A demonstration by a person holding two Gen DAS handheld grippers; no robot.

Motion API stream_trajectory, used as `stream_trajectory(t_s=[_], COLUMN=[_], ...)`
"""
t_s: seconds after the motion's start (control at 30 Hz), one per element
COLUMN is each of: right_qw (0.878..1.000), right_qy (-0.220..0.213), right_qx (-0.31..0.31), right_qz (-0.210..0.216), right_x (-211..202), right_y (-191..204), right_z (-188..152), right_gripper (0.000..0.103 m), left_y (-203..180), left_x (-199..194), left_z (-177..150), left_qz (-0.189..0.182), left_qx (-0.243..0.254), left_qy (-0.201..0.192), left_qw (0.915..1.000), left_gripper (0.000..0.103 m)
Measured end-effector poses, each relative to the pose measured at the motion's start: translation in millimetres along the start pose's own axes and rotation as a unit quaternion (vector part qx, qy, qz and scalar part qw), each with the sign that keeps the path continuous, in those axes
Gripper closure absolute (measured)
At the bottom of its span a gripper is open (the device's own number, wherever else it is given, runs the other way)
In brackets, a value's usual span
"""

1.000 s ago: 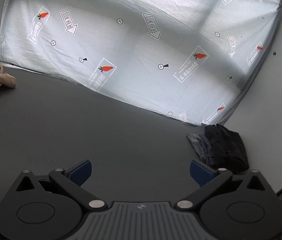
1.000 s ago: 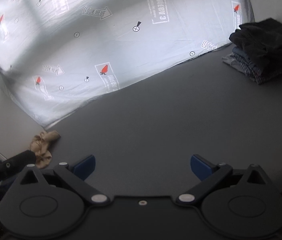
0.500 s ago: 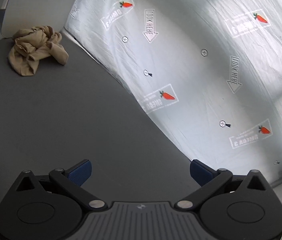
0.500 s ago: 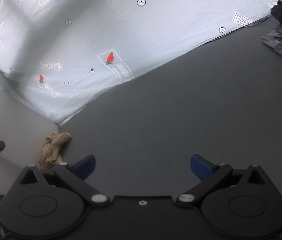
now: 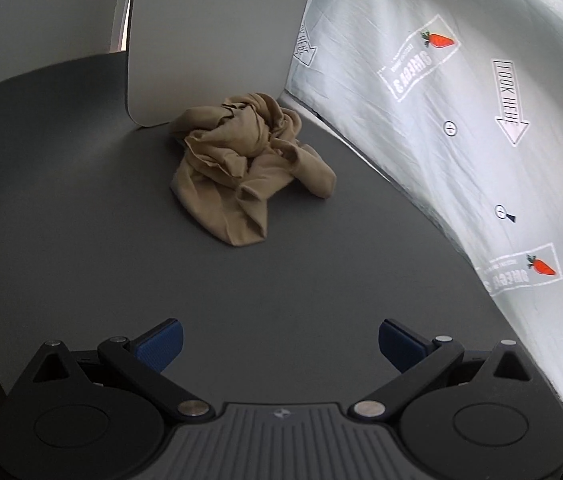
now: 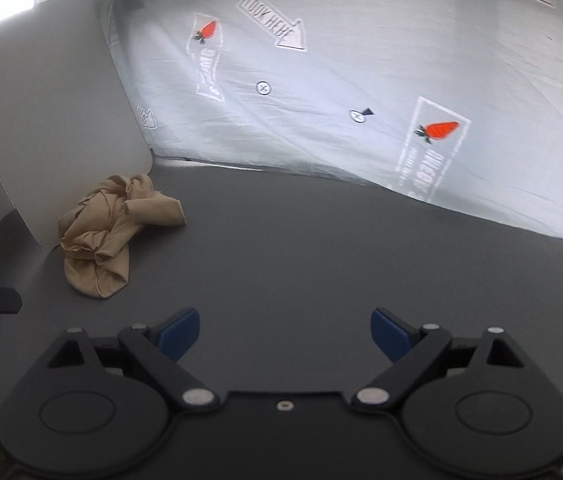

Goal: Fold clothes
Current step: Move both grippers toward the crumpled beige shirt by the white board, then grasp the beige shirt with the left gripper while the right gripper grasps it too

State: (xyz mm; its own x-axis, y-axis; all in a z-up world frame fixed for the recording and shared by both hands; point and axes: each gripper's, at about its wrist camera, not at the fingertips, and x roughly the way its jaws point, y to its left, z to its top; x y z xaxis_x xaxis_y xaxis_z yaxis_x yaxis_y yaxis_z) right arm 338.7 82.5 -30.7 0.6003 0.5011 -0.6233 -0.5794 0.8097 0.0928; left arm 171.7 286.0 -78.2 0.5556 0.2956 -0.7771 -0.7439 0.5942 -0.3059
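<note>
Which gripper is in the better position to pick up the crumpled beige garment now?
Probably the left. In its wrist view the beige garment lies almost straight ahead of the open left gripper. For the open right gripper it lies far to the left, against the white panel.

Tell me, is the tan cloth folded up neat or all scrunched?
Scrunched. The tan cloth lies in a crumpled, twisted heap on the gray table, with bunched lumps and no flat, squared edges.
</note>
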Motion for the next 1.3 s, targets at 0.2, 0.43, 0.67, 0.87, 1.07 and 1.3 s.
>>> stream_trajectory(t_s=[0.2,0.43,0.67,0.87,1.07,1.3], right_qw=[0.994,0.982,0.958,0.965,0.974,0.965], right_qy=[-0.022,-0.024,0.025,0.112,-0.008,-0.178], right_qx=[-0.109,-0.179,-0.215,-0.096,-0.141,-0.182], right_qz=[-0.004,0.054,0.189,0.219,0.176,0.063], right_x=[76.3,182.4,294.5,359.9,287.1,147.1], right_y=[101.7,182.5,262.2,265.4,246.0,191.1], right_z=[61.9,131.6,172.1,158.5,149.1,148.7], right_gripper=[0.030,0.053,0.061,0.087,0.097,0.098], left_y=[44.8,71.7,85.2,96.3,72.5,10.9], left_x=[87.5,169.7,222.8,232.3,220.6,147.1], left_z=[72.9,137.8,149.9,147.3,142.8,120.7], left_qz=[0.060,0.089,0.078,0.030,0.003,-0.107], left_qx=[0.056,0.047,0.055,0.033,0.070,0.146], left_qy=[-0.021,-0.036,-0.015,-0.017,-0.030,-0.075], left_qw=[0.9965,0.9943,0.9953,0.9989,0.9971,0.9806], left_gripper=[0.004,0.012,0.032,0.043,0.081,0.089])
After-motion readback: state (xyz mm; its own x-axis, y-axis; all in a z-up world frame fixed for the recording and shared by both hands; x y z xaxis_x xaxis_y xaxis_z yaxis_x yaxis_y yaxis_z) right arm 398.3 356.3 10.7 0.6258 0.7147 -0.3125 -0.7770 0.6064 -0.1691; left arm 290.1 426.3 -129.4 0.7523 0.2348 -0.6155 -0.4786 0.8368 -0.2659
